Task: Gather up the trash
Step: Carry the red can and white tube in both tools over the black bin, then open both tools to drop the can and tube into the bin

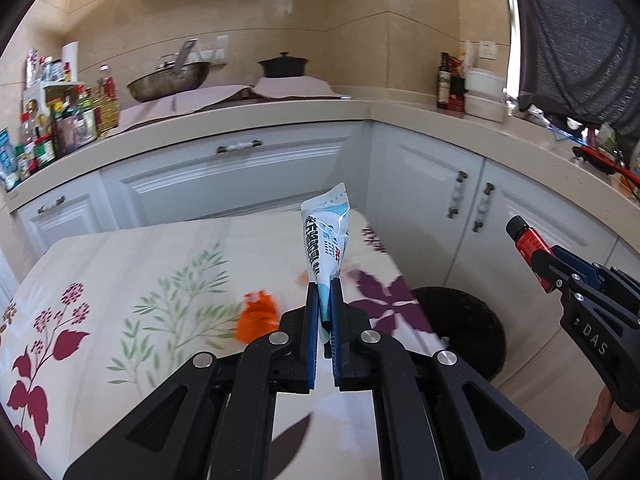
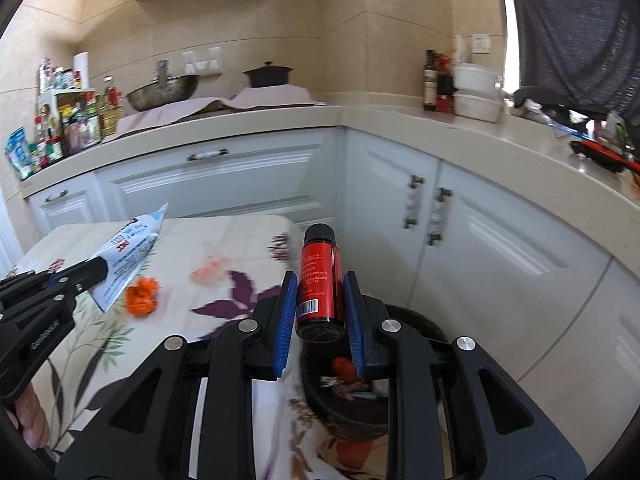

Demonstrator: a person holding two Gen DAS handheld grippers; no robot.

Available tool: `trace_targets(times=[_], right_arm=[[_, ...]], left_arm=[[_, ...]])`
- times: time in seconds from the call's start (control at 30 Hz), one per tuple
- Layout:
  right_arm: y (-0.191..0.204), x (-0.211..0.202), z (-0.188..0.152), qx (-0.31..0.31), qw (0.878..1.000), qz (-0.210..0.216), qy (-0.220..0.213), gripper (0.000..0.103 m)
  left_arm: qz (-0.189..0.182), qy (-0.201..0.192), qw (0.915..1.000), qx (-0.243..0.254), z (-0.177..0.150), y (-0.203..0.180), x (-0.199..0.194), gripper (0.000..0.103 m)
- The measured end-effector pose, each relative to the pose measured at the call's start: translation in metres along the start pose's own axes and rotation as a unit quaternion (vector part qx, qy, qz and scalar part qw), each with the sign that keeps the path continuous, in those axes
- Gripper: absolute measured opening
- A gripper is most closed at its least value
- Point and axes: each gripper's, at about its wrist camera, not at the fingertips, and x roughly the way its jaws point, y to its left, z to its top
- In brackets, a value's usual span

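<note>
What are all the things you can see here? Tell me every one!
wrapper: one, white and blue, held in the left gripper above the table
small bottle: one, red with black cap, held in the right gripper above the bin
orange scrap: one, orange, lying on the tablecloth
tablecloth: one, cream with purple, red and green plants, covering the table
bin: one, dark, on the floor beside the table, with some trash inside
wok: one, metal, on the counter
pot: one, black, on the counter
sauce bottles: many, mixed colours, at the counter's left end
cabinets: white, under the counter
left gripper: one, black with blue pads
right gripper: one, black with blue pads
</note>
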Motion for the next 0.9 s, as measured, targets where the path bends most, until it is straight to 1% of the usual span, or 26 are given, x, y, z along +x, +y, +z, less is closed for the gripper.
trace_targets(times=[0.2, 0.47, 0.57, 0.73, 0.9], right_arm=[[-0.035, 0.002, 0.003, 0.015, 0.999, -0.036, -0.009, 0.023], [-0.066, 0.019, 0.002, 0.027, 0.998, -0.056, -0.008, 0.023], [-0.075, 0.03, -0.002, 0.03, 0.998, -0.057, -0.004, 0.023], [-0.086, 0.051, -0.013, 0.039, 0.997, -0.058, 0.01, 0.023], [-0.095, 0.068, -0.021, 0.045, 0.997, -0.063, 0.02, 0.023]], left_arm=[[-0.025, -0.004, 0.9995, 0.017, 0.006, -0.032, 0.008, 0.006], [-0.049, 0.005, 0.998, 0.039, 0.01, -0.077, 0.033, 0.006], [-0.049, 0.008, 0.9976, 0.048, 0.009, -0.09, 0.046, 0.006], [-0.048, 0.036, 0.9966, 0.057, 0.004, -0.109, 0.074, 0.006], [-0.042, 0.049, 0.9957, 0.066, -0.002, -0.121, 0.089, 0.006]])
